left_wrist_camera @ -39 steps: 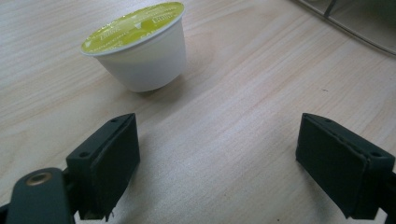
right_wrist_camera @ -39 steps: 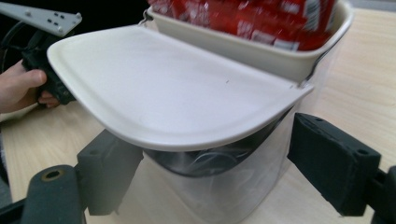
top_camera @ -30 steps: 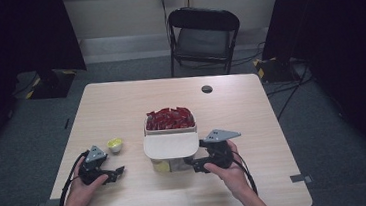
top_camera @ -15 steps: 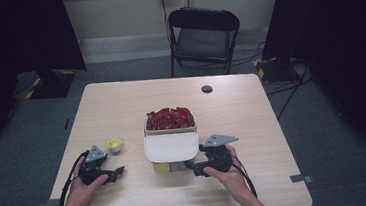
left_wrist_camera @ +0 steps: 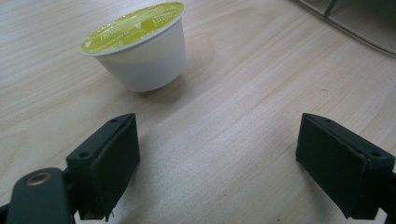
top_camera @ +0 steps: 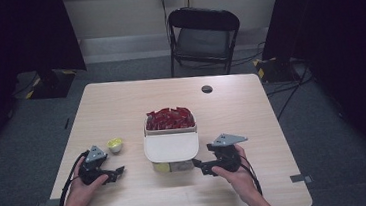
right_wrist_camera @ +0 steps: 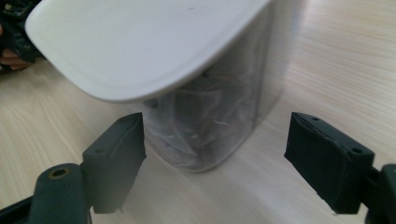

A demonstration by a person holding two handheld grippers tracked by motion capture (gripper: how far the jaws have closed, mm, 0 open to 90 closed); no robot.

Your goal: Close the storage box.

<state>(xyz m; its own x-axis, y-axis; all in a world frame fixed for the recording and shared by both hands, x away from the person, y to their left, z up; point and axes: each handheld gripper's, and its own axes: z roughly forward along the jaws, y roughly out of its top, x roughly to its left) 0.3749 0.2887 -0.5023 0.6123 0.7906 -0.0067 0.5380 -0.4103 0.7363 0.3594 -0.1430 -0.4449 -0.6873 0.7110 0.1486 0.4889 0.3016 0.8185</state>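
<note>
two grippers are sitting spread with nothing between the pads, so i'd say this is barely getting going. the left gripper [top_camera: 117, 171] is resting near the coffee pod [top_camera: 115, 145] on the table [top_camera: 252, 112], while the right gripper [top_camera: 200, 165] is aiming at the clear bin [top_camera: 170, 139] mid-table. the high view is showing red packets [top_camera: 169, 118] heaped in that bin's back; the left gripper view is giving the pod's [left_wrist_camera: 140, 49] yellow-green foil lid, and the right gripper view is showing the bin's white flap [right_wrist_camera: 140, 42].

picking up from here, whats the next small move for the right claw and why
Probably ease the right claw forward around the clear container corner, then close. Its jaws stand open, the container's corner sits between and just ahead of them, untouched, under the white lid.
</note>
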